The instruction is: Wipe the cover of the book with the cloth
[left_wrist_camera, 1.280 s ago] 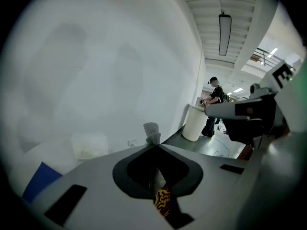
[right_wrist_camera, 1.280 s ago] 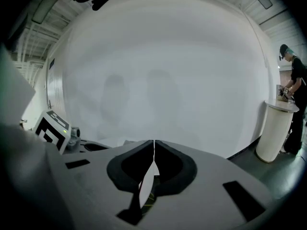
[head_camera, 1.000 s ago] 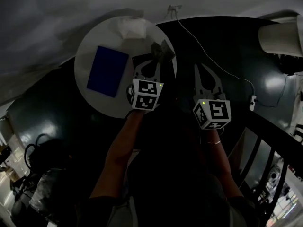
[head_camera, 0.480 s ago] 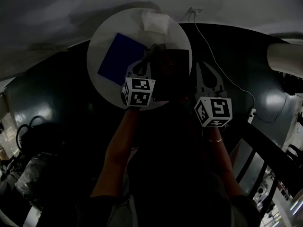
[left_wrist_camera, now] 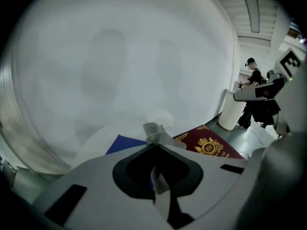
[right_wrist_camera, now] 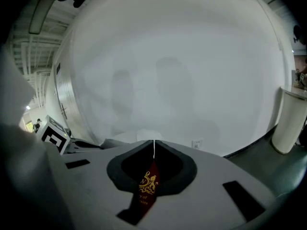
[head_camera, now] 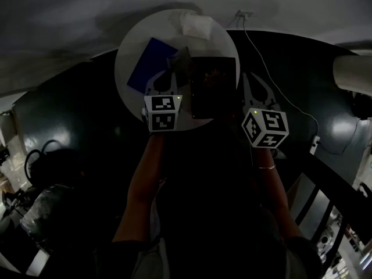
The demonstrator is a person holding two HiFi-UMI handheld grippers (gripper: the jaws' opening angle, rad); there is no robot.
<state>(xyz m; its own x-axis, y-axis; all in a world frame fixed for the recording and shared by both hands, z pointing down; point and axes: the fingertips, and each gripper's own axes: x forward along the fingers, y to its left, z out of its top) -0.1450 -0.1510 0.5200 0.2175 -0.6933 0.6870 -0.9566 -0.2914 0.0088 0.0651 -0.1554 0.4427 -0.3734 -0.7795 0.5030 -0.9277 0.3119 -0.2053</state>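
Note:
A round white table (head_camera: 135,45) bears a blue book (head_camera: 150,67). Over its right half is a dark maroon book (head_camera: 213,86) with a gold crest. My right gripper (head_camera: 244,79) is shut on that book's right edge; in the right gripper view the maroon book (right_wrist_camera: 146,188) runs between the jaws of the right gripper (right_wrist_camera: 153,146). My left gripper (head_camera: 174,67) is shut on a small grey cloth (head_camera: 181,59), between the two books. In the left gripper view the cloth (left_wrist_camera: 154,132) sticks up from the left gripper (left_wrist_camera: 156,146), with the maroon book (left_wrist_camera: 209,145) just right of it.
A folded white cloth (head_camera: 196,24) lies at the table's far edge. A white cable (head_camera: 273,74) runs over the dark floor from a wall socket (head_camera: 243,14). A white cylinder (head_camera: 354,74) and a black railing (head_camera: 343,190) stand right. A person (left_wrist_camera: 251,87) stands far off.
The maroon book has come into sight over the table's right half, held in the right gripper. The left gripper with the cloth has shifted left, toward the blue book.

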